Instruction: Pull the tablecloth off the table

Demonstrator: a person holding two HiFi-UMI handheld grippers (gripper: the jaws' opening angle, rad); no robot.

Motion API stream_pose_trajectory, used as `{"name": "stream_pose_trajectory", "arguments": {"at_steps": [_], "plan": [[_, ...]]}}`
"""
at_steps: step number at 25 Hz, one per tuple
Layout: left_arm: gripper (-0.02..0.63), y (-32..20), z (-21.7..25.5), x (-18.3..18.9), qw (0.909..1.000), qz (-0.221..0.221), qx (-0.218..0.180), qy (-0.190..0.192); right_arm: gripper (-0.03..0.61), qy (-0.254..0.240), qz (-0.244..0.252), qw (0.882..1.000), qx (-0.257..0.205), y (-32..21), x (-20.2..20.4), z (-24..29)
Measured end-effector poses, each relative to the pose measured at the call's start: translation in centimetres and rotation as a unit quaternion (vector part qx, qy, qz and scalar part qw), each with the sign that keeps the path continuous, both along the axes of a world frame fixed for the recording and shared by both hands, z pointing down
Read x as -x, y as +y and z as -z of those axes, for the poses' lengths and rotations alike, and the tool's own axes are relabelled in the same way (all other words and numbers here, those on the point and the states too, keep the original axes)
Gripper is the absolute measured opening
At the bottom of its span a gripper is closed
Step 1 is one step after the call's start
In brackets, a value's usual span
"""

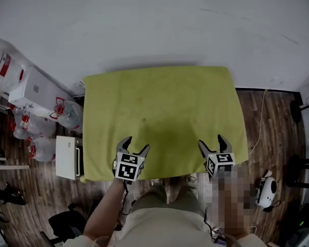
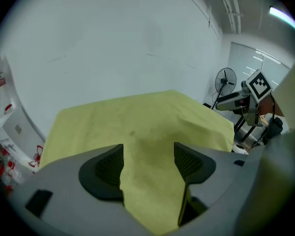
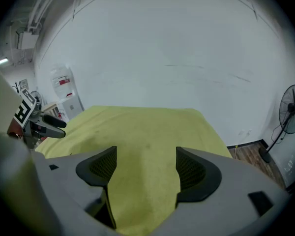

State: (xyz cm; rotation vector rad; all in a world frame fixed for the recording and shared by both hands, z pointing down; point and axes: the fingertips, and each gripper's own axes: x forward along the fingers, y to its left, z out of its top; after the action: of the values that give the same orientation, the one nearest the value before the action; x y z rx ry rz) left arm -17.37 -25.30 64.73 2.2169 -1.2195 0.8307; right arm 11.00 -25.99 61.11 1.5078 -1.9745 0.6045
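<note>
Where it lies spread flat, the yellow-green rectangular fabric tablecloth (image 1: 162,117) covers the whole top of the desk (the desk itself is hidden beneath), with its edges hanging over the sides.

- Far edge of the desk: set against a plain white wall (image 1: 154,19).
- Near edge of the desk, left part: left hand-held gripper (image 1: 135,144), grey, with a marker cube. Its jaws are spread wide with cloth showing in the gap and nothing pinched. Whether the tips touch the cloth cannot be told.
- Near edge of the desk, right part: right hand-held gripper (image 1: 211,141), likewise spread, with cloth in view between the jaws, unclamped.
- Left of the desk: white rectangular carton (image 1: 36,91), clear plastic water bottles with red labels (image 1: 67,115) and a low white cabinet (image 1: 68,157).
- Right of the desk: dark wood-plank floor (image 1: 273,138) with a thin pale cable (image 1: 260,122), and a black standing fan (image 3: 291,107) farther right.
</note>
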Motion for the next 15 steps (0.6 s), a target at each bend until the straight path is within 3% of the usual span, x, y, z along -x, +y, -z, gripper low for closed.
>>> {"name": "stream_pose_trajectory", "arguments": {"at_steps": [6,12,15], "plan": [[0.319,-0.6,-5.7,0.4,0.9974,0.045,0.055,0.012,0.373,-0.005,0.005,0.999,0.040,-1.7,-1.6,-4.7],[0.319,0.6,-9.0,0.4,0.9929,0.059,0.099,-0.029,0.380,-0.009,0.004,0.997,0.079,-2.3,-4.4,-8.6],[0.319,1.0,-10.6,0.3,0.9921,0.061,0.097,-0.052,0.380,-0.004,0.012,0.995,0.099,-2.4,-5.4,-10.5]]}}
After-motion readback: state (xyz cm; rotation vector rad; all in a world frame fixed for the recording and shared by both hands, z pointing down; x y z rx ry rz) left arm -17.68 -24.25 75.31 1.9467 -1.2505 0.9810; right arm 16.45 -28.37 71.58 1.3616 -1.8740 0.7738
